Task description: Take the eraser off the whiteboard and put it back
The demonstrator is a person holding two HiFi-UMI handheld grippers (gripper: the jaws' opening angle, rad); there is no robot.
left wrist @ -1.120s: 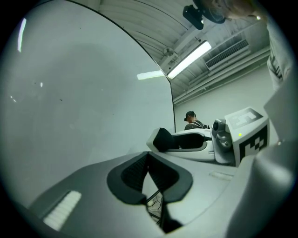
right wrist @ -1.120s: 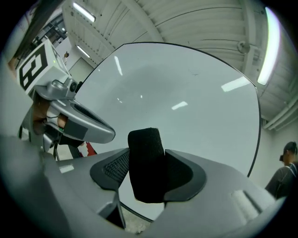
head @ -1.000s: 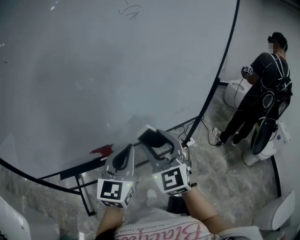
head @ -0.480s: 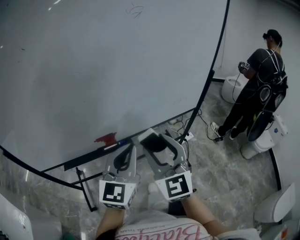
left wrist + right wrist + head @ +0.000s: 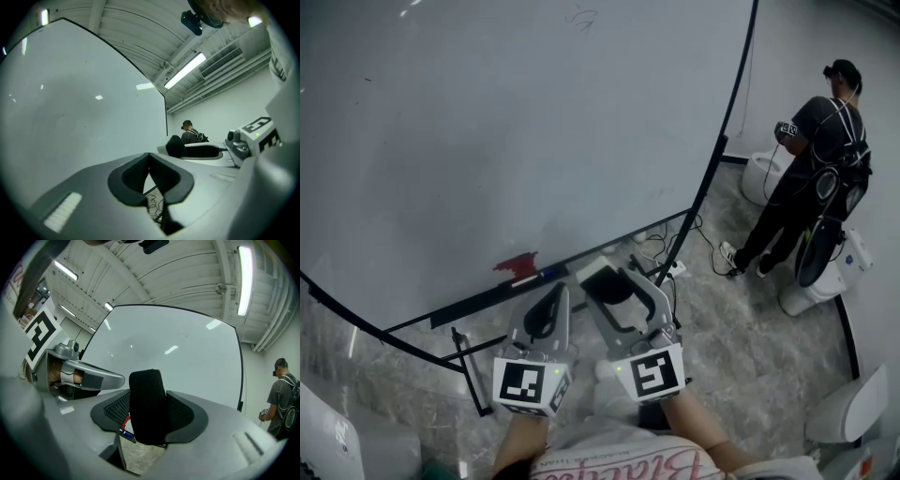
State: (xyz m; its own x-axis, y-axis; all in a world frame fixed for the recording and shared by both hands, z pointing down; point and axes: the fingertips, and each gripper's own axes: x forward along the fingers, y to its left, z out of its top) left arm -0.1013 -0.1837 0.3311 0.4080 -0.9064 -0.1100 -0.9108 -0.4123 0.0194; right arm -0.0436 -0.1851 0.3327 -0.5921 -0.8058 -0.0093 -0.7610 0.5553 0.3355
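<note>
A black eraser (image 5: 602,279) sits between the jaws of my right gripper (image 5: 606,283), which is shut on it a little in front of the whiteboard's (image 5: 534,122) lower edge. In the right gripper view the eraser (image 5: 147,406) stands upright between the pads, with the whiteboard (image 5: 178,357) behind it. My left gripper (image 5: 554,300) hangs just left of the right one. Its jaws meet, with nothing in them (image 5: 150,157). From the left gripper view the eraser (image 5: 176,146) shows to the right, against the whiteboard (image 5: 70,108).
The board's tray (image 5: 469,307) carries a red thing (image 5: 517,264) and a blue marker (image 5: 551,275). Cables (image 5: 661,248) lie on the marble floor by the board's frame. A person (image 5: 811,178) stands at the right among white machines (image 5: 825,281).
Both grippers have drawn back from the whiteboard, and its tray now lies farther ahead of the jaws. The eraser stays in the right gripper; the left stays shut.
</note>
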